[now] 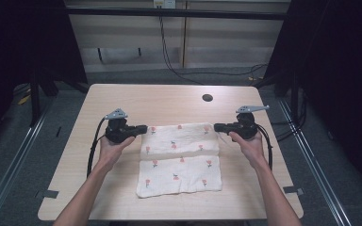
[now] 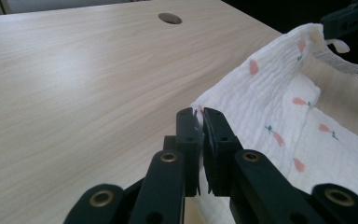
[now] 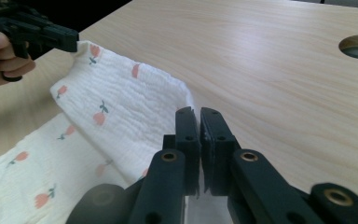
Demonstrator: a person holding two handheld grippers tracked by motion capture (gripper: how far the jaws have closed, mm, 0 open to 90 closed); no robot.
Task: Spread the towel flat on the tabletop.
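Note:
A white cloth (image 1: 179, 160) printed with small red flowers lies on the wooden table (image 1: 122, 99), its far half lying folded over toward me. My left gripper (image 1: 145, 128) is at the cloth's far left corner; in the left gripper view its jaws (image 2: 199, 114) are shut on the cloth's (image 2: 270, 93) edge. My right gripper (image 1: 216, 126) is at the far right corner, and in the right gripper view its jaws (image 3: 197, 113) pinch the cloth (image 3: 121, 98) in the same way. A sewn label (image 2: 340, 60) hangs from the corner near the right gripper (image 2: 349, 18).
A round cable hole (image 1: 207, 98) sits in the table beyond the cloth. Bare wood surrounds the cloth on all sides. Cables (image 1: 169, 61) run over the floor behind the table, and dark frame posts (image 1: 35, 94) stand at both sides.

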